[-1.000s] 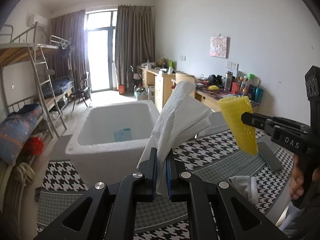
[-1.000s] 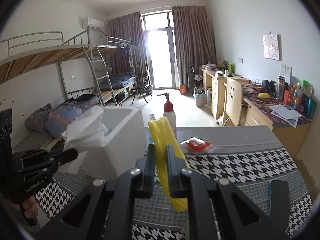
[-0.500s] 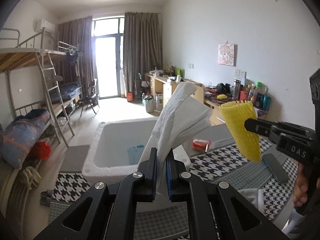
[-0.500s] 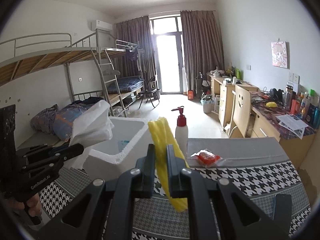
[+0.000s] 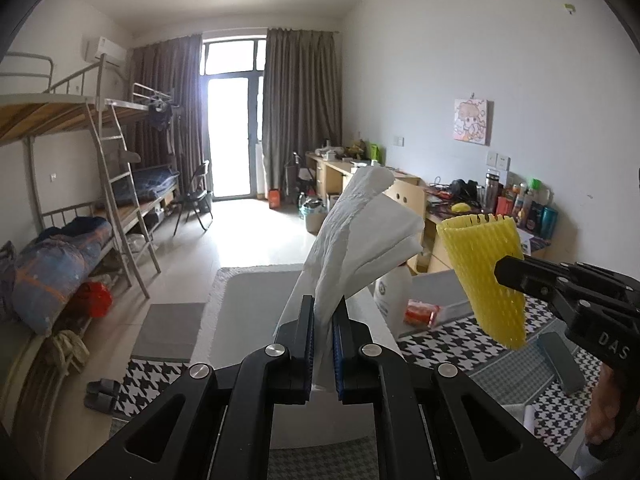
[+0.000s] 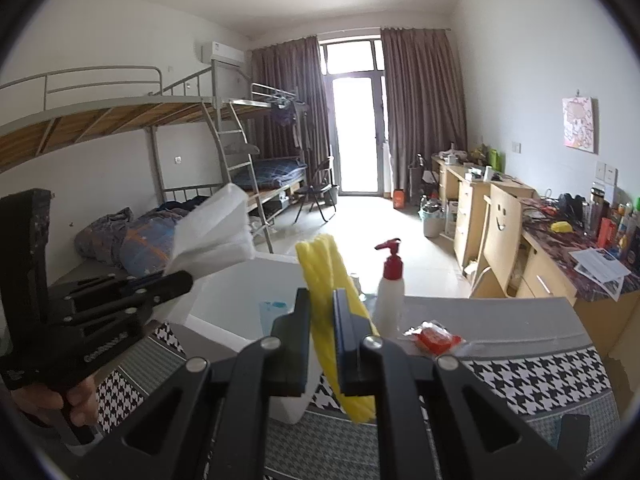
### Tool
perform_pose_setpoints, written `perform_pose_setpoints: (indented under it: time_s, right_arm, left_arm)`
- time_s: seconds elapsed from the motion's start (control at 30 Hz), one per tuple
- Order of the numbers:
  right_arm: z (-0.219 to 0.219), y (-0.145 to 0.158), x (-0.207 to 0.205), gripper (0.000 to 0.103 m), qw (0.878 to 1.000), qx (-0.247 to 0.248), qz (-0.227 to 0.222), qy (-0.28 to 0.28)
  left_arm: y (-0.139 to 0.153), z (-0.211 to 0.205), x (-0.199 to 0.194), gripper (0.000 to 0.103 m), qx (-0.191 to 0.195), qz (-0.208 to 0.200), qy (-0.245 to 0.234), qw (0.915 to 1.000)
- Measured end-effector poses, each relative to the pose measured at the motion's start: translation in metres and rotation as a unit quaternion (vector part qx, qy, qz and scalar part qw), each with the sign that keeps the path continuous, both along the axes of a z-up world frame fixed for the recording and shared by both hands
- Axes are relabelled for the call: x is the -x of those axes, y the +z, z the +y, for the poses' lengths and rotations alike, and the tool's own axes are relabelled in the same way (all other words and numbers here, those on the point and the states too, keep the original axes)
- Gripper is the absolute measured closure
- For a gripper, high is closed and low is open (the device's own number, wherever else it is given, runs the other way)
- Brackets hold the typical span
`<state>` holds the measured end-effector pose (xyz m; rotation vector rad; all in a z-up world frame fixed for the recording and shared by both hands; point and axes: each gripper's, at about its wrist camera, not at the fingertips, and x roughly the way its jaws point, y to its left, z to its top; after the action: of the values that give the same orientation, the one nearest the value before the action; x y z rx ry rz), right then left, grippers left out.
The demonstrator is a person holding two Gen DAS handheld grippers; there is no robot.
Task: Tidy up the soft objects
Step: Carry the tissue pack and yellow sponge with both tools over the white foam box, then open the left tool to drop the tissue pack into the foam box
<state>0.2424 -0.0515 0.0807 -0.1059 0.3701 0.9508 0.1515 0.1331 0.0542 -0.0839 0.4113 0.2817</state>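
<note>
My left gripper [image 5: 323, 320] is shut on a white paper towel [image 5: 360, 236] that stands up from its jaws. The towel [image 6: 218, 232] and the left gripper [image 6: 188, 278] also show at the left of the right wrist view. My right gripper [image 6: 322, 312] is shut on a yellow foam net sleeve [image 6: 332, 280], which hangs through the jaws. In the left wrist view that sleeve [image 5: 482, 268] sits at the tip of the right gripper [image 5: 500, 272]. Both are held above the white foam box [image 5: 248, 304], whose inside [image 6: 224, 304] holds a small blue item [image 6: 274, 314].
A pump bottle with a red top [image 6: 390, 288] and a red packet [image 6: 434, 338] stand on the houndstooth tablecloth [image 6: 540, 376] right of the box. A grey block [image 5: 560, 360] lies on the cloth. Bunk beds line the left wall, desks the right.
Both grippers have risen with their loads, so the foam box sits lower in each view and more of the room and the pump bottle show. Both grips are unchanged.
</note>
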Motion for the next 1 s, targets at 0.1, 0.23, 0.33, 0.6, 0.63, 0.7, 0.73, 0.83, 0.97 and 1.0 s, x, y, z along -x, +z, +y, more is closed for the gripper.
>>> perform_pose_setpoints:
  time_s: [0.1, 0.23, 0.33, 0.6, 0.63, 0.7, 0.73, 0.83, 0.97, 1.0]
  right_arm:
    - [0.005, 0.003, 0.0, 0.089, 1.0, -0.001, -0.004, 0.006]
    - [0.012, 0.007, -0.001, 0.089, 1.0, -0.004, -0.002, 0.016]
    - [0.018, 0.007, -0.003, 0.089, 1.0, -0.001, 0.0, 0.02]
    - [0.03, 0.001, -0.007, 0.089, 1.0, 0.01, 0.005, 0.026]
    - [0.031, 0.001, -0.008, 0.089, 1.0, 0.011, 0.005, 0.026]
    - [0.032, 0.002, -0.01, 0.089, 1.0, 0.011, 0.006, 0.027]
    - [0.033, 0.002, -0.01, 0.089, 1.0, 0.011, 0.007, 0.027]
    - [0.033, 0.002, -0.01, 0.089, 1.0, 0.012, 0.006, 0.026]
    - [0.036, 0.003, -0.013, 0.089, 1.0, 0.013, 0.009, 0.026]
    - [0.037, 0.003, -0.014, 0.089, 1.0, 0.014, 0.009, 0.025]
  left_arm:
    - [0.0, 0.006, -0.003, 0.095, 0.002, 0.002, 0.012, 0.9999]
    - [-0.001, 0.01, -0.006, 0.095, 0.001, 0.003, 0.025, 0.9997]
    - [-0.002, 0.014, -0.008, 0.095, 0.0, 0.005, 0.032, 0.9995]
    - [-0.009, 0.027, -0.026, 0.095, 0.016, 0.022, 0.032, 0.9991]
    - [-0.01, 0.029, -0.028, 0.095, 0.016, 0.025, 0.034, 0.999]
    - [-0.012, 0.031, -0.032, 0.095, 0.017, 0.028, 0.033, 0.9989]
    - [-0.013, 0.033, -0.033, 0.095, 0.02, 0.029, 0.034, 0.9988]
    - [-0.017, 0.039, -0.039, 0.093, 0.029, 0.037, 0.031, 0.9984]
    - [-0.026, 0.045, -0.047, 0.047, 0.04, 0.058, 0.03, 0.997]
    - [-0.027, 0.046, -0.046, 0.042, 0.039, 0.058, 0.034, 0.997]
